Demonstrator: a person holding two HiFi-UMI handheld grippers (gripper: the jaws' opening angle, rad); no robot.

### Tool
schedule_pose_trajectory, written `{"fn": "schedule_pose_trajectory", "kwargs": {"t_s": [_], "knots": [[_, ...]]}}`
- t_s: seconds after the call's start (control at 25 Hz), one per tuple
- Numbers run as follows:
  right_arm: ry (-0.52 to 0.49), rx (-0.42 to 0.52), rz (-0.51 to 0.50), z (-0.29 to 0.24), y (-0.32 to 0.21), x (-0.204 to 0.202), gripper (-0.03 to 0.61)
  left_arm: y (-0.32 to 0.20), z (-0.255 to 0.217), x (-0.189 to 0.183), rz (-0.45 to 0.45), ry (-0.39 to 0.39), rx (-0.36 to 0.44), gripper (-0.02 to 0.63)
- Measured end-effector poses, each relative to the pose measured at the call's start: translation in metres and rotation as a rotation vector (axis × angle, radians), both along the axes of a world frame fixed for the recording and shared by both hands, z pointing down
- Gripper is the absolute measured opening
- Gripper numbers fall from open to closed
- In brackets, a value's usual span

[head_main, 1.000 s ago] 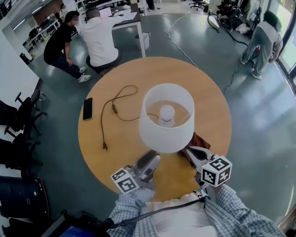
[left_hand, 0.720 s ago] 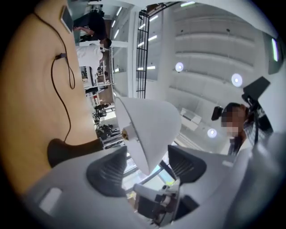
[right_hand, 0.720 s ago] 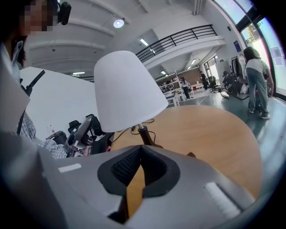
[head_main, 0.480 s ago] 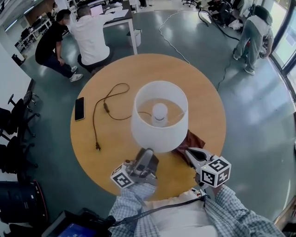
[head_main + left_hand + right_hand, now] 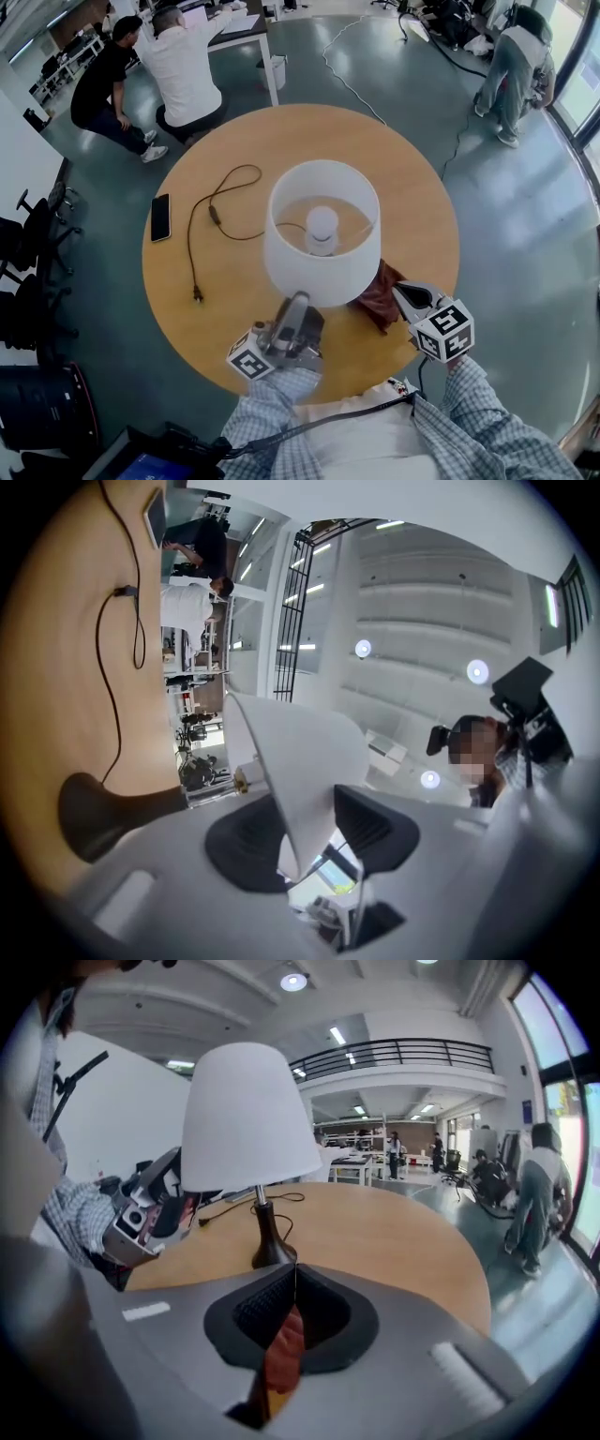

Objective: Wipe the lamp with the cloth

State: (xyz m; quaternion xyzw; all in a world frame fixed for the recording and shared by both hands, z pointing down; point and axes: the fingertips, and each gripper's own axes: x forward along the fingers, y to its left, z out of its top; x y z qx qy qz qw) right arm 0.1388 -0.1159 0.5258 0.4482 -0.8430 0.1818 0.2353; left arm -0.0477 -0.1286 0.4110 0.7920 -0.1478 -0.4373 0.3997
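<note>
White-shaded lamp (image 5: pixel 322 234) upright near centre of round wooden table (image 5: pixel 412 187), dark base (image 5: pixel 271 1241) flat on the top. Left gripper (image 5: pixel 298 302) on near side of lamp, angled up at shade (image 5: pixel 319 277); jaws just closing in, now pinched on shade's near lower rim, thin wall caught between the 2 pads (image 5: pixel 248 841). Right gripper (image 5: pixel 403 291) to near right of lamp, jaws fully together on reddish-brown cloth (image 5: pixel 378 295). Cloth bunched just beside shade's near right edge, hanging from between the pads in right gripper view. Cloth touching shade or just off it: cannot tell. Black power cord (image 5: pixel 214 202) looping over left part of table, plug end toward near left edge. Phone (image 5: pixel 160 217) flat at left edge of table, well apart from lamp. 2 people (image 5: pixel 178 66) at a desk (image 5: pixel 239 28) far left, 1 more person (image 5: pixel 511 66) standing far right.
</note>
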Motion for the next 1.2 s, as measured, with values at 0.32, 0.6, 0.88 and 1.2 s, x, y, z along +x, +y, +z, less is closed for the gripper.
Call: {"fn": "schedule_pose_trajectory", "kwargs": {"t_s": [0.32,0.6,0.88,1.2], "knots": [[0.303,-0.103,-0.321,0.063,0.010,-0.039,0.134,0.000,-0.002,0.001,0.004,-0.010,-0.014,0.153],[0.444,-0.220,-0.420,0.112,0.021,-0.048,0.242,0.000,-0.002,0.001,0.012,-0.006,-0.026,0.153],[0.397,-0.235,-0.392,0.124,0.017,-0.045,0.220,-0.002,0.001,0.001,0.012,-0.002,-0.027,0.153],[0.173,-0.309,-0.206,0.121,0.006,-0.029,0.064,-0.002,-0.001,0.001,0.021,0.011,-0.029,0.153]]}}
